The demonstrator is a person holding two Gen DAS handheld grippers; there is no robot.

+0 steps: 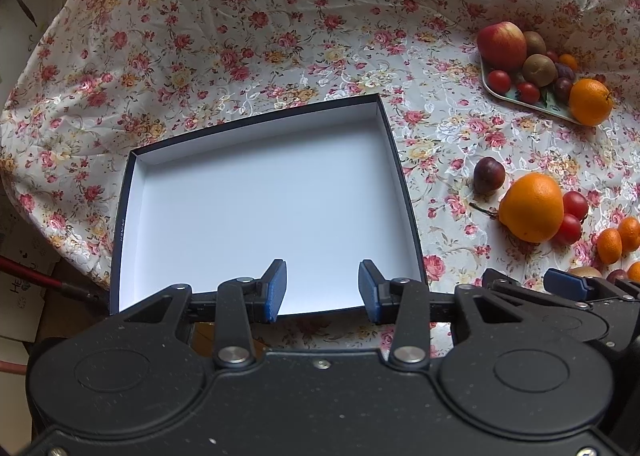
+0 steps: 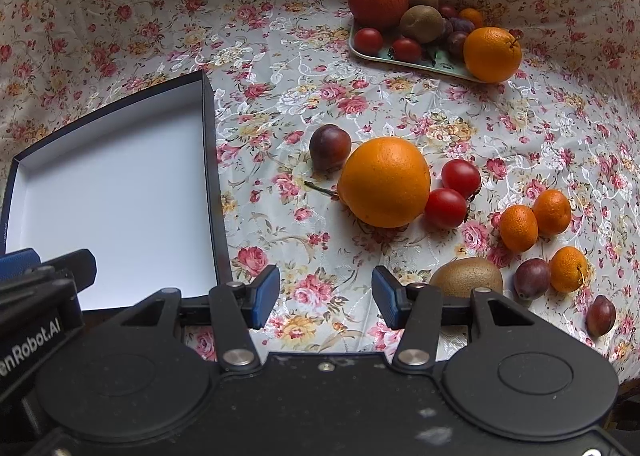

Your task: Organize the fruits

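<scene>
While both grippers are hovering with nothing between their pads, the fruit is lying spread over a flowered tablecloth (image 2: 280,36). In the right wrist view, the big orange (image 2: 384,181) is sitting mid-frame, its stem end facing left, where a thin twig (image 2: 320,188) is lying across the cloth and pointing toward the box (image 2: 212,160). A plum (image 2: 330,147) is resting just at its upper left, and two red tomatoes (image 2: 454,192) are touching its right side. Further right, three small mandarins (image 2: 536,222) and two more plums (image 2: 532,279) are lying near the frame's right edge. A kiwi (image 2: 466,276) is lying with its long axis running left to right, just beyond the right finger of the right gripper (image 2: 325,292), whose jaws are standing apart over bare cloth.

At upper right, a tray (image 2: 412,60) is holding an apple (image 2: 378,2), kiwis, tomatoes, plums and another orange (image 2: 492,54).

In the left wrist view, the left gripper (image 1: 322,292) is hanging released over the near edge of the shallow dark box with its white inside, which is filling the middle of the frame. The cloth is rising in folds behind everything, and some clutter is showing at the far left edge.
</scene>
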